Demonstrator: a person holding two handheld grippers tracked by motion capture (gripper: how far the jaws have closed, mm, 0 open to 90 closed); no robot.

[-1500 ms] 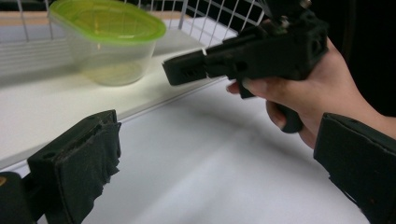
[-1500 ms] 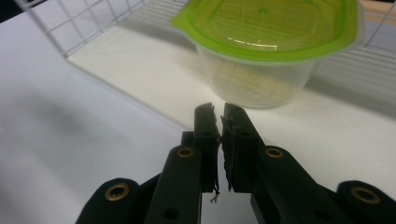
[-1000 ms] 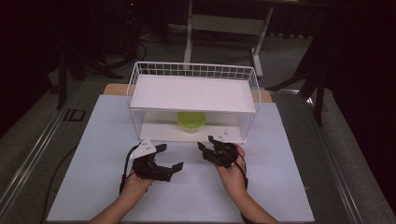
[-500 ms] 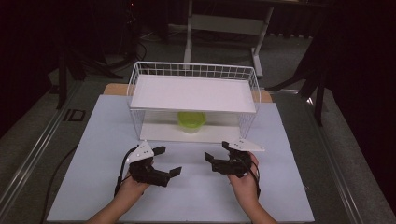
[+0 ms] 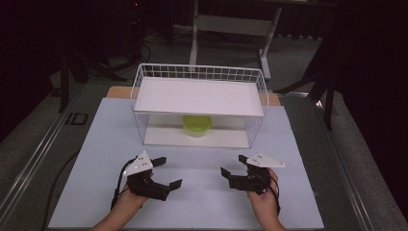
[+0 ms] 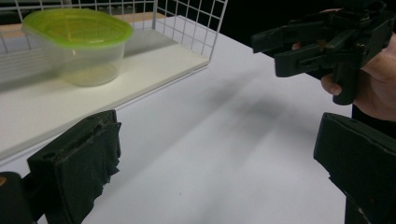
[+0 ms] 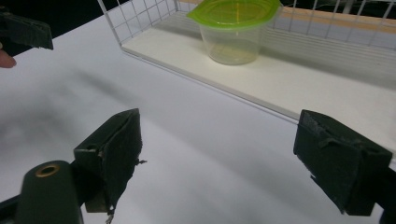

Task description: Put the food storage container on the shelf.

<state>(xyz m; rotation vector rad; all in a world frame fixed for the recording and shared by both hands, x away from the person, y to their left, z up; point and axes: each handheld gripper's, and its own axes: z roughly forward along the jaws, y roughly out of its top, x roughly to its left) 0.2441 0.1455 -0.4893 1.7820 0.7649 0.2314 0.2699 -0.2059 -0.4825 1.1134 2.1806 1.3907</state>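
Observation:
A clear tub with a green lid point(image 5: 197, 125) stands on the lower board of a white wire rack point(image 5: 199, 96) at the back of the table. In the left gripper view the tub point(image 6: 77, 46) is at upper left; in the right gripper view the tub point(image 7: 233, 32) is at top centre. My left gripper point(image 5: 169, 171) is open and empty over the white mat, its jaws toward the right. My right gripper point(image 5: 232, 164) faces it, jaws toward the left; they have just been opening and nothing is between them. The right gripper point(image 6: 270, 52) also shows across from my left gripper point(image 6: 219, 172).
The white mat point(image 5: 96, 144) covers the table, with grey rails along both sides. A bare strip of mat lies between the rack's front and the two hands. Behind the table stands a grey desk frame point(image 5: 231, 24) on a dark floor.
The right hand has moved right and toward the near edge, turning its jaws to the left as they opened wider. The left hand has drifted slightly toward the near edge.

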